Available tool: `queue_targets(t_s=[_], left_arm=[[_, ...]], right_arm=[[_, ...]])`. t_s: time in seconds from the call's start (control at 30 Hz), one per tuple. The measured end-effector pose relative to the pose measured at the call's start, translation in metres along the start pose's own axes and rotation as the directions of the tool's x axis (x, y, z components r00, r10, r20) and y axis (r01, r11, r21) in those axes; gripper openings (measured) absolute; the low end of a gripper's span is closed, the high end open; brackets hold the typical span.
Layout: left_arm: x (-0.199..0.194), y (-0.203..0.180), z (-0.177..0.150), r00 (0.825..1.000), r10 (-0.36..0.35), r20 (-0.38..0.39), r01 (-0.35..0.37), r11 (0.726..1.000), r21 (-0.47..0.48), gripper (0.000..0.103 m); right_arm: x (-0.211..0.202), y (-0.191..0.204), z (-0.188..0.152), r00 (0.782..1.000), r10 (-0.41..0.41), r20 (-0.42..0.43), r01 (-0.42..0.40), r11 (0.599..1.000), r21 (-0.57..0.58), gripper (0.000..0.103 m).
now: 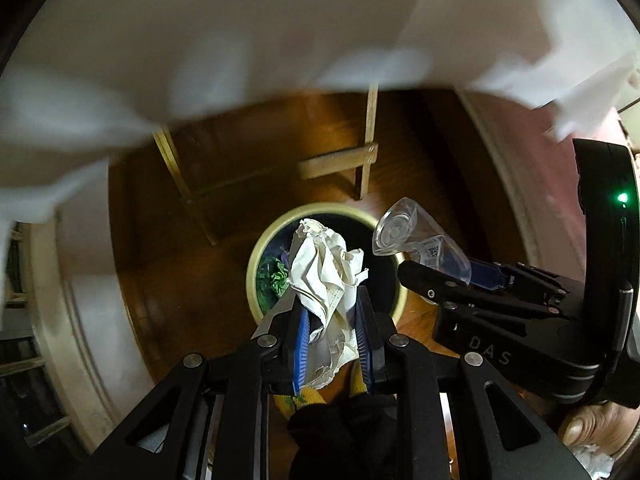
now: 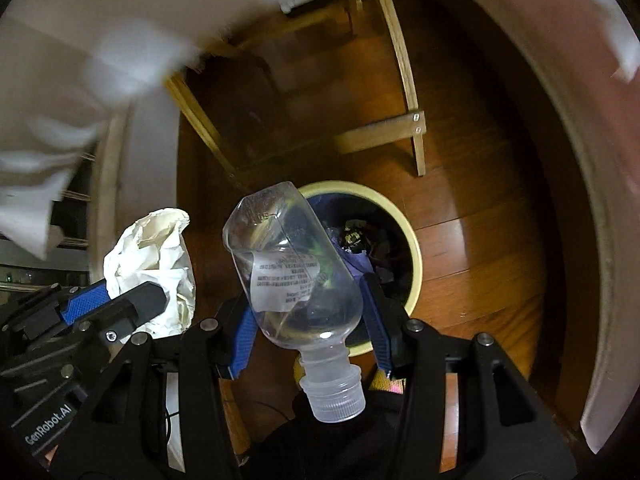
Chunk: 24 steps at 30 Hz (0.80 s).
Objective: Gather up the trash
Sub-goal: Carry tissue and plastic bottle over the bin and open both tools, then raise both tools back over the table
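Crumpled paper (image 1: 328, 280) sits clamped in my left gripper (image 1: 331, 320), the plastic bottle (image 2: 292, 264) pinched in my right gripper (image 2: 312, 320). Both hang above the bin (image 2: 416, 264); I'd centre each over its mouth before releasing.

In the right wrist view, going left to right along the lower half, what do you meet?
Left gripper shut on the crumpled paper → clear plastic bottle, cap toward the camera, between the right gripper's jaws → trash bin with rubbish inside → bare wooden floor.
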State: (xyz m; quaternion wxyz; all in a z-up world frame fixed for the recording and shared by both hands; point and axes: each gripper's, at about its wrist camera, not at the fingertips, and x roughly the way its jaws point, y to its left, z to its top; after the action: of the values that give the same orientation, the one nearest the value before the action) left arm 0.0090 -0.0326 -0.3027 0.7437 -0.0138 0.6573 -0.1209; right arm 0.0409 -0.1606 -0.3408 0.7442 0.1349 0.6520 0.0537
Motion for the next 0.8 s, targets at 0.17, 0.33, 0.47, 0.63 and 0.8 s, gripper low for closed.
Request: queue_targets(t_s=[0.17,0.33,0.47,0.63,0.8], left_arm=[[0.052,0.002,0.002,1.0,0.002,-0.025,-0.002,1.0,-0.006,0.023],[0.072,-0.004,0.003,0.999,0.028,-0.031,-0.028,1.0,0.009,0.056],[0.075,0.005,0.004,0.998,0.053,-0.018,-0.053,0.998,-0.016,0.089],[0.057,0.017,0.006,0.997,0.081,0.013,-0.081,0.996,-0.031,0.089],[0.021,0.021,0.011,0.993,0.102,0.055,-0.098,0.993,-0.069,0.089]], right_arm=[[0.047,-0.014,0.0,1.0,0.007,-0.022,-0.005,0.999,0.054,0.046],[0.069,-0.028,0.002,0.999,0.028,-0.042,-0.022,0.991,0.13,0.049],[0.077,-0.044,0.006,0.999,0.034,-0.04,-0.026,0.98,0.197,0.063],[0.061,-0.037,0.014,1.0,-0.001,-0.029,0.005,0.987,0.158,0.064],[0.032,-0.029,0.016,0.999,-0.029,-0.033,0.034,0.989,0.143,0.065]])
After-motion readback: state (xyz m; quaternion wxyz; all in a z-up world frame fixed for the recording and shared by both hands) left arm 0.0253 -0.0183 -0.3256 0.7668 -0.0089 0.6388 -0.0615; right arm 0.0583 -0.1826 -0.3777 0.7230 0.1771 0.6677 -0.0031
